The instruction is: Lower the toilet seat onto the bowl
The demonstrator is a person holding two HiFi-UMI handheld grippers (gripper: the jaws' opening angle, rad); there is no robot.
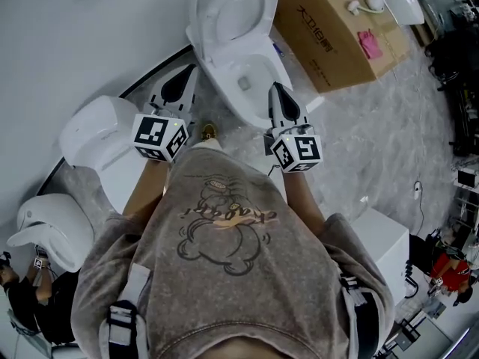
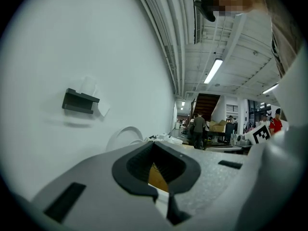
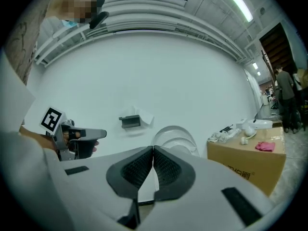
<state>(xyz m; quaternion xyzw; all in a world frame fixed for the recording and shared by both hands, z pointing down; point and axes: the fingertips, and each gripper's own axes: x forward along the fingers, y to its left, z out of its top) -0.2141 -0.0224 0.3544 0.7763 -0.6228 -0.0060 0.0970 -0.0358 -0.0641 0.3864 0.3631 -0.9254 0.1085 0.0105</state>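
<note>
**A:** Entry on the toilet seat (image 1: 238, 10). Where did it stand?

**B:** Raised, tipped back toward the wall (image 1: 82, 28) at 12 o'clock in the head view, its ring clear of the bowl (image 1: 247, 77) just below it. The right gripper view showed it as a white arc (image 3: 174, 137) past the jaw tips.

**A:** Hand-held grippers?

**B:** The left hand-held gripper (image 1: 183, 77) sat at 8 o'clock of the bowl, near its side and not touching it. Its jaws were together with nothing between them (image 2: 155, 148). The right hand-held gripper (image 1: 278, 96) sat at 5 o'clock of the bowl, over the front rim; contact could not be judged. Its pads met at the tips and held nothing (image 3: 153, 150). Neither touched the seat.

**A:** Surroundings?

**B:** A cardboard box (image 1: 329, 43) lay on the floor (image 1: 374, 148) at 2 o'clock of the bowl, with a pink item (image 1: 370, 43) on top. A second toilet (image 1: 105, 137) stood at 8 o'clock. A dark wall holder (image 3: 130, 122) hung at 10 o'clock of the seat.
</note>
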